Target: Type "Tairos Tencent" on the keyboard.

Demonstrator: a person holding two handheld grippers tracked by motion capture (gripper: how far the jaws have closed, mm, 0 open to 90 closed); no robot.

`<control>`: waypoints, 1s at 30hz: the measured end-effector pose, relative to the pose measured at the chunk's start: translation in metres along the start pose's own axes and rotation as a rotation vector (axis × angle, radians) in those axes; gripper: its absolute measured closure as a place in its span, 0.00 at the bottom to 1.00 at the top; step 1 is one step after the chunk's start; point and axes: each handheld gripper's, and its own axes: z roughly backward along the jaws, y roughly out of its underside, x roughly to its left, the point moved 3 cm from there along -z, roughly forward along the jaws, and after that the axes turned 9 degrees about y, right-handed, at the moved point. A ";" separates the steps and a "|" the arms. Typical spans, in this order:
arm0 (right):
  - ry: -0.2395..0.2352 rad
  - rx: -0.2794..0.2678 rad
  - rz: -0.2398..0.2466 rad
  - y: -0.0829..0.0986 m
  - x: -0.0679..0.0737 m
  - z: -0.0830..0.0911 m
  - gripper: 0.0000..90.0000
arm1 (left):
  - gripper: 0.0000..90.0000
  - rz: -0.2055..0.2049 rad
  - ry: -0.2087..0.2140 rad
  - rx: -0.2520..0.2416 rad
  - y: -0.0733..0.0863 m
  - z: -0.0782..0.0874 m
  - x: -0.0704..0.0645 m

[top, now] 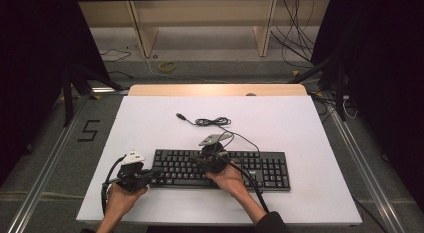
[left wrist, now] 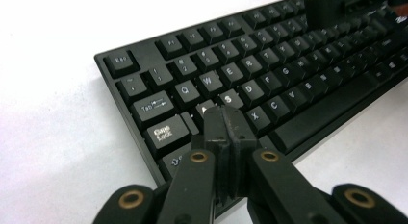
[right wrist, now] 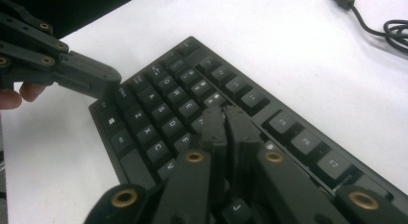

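A black keyboard lies flat on a white table, toward the near edge and a little right of centre, its long side running left to right. Its black cable trails away from the back edge and lies in a loose coil on the table, ending in a plug farther left. A person's two hands come in from the near side, each holding a black two-jaw gripper. The left gripper is at the keyboard's left end, its jaws pressed together with nothing between them, the tips over the keys near the left edge. In the left gripper view the closed tips sit above the A and S keys; readable key labels include Esc, Tab, Caps Lock, Q, W, E, R, D, X and C. The right gripper is over the middle of the keyboard, its jaws likewise closed and empty. In the right gripper view its tips rest down among the upper letter rows, with A, X, C, D, F and V legible nearby, and the left gripper's jaws reach in from the upper left onto the keyboard's corner. No brand name can be read on the keyboard.
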 end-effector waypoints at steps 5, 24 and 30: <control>0.008 0.021 -0.001 0.000 0.001 -0.009 1.00 | 0.99 0.005 -0.005 0.016 0.001 -0.001 0.002; 0.022 0.067 0.014 0.001 0.006 -0.030 1.00 | 0.99 0.019 -0.025 0.060 0.004 -0.006 0.007; 0.019 0.071 0.018 0.001 0.007 -0.032 1.00 | 0.99 0.018 -0.027 0.065 0.004 -0.006 0.007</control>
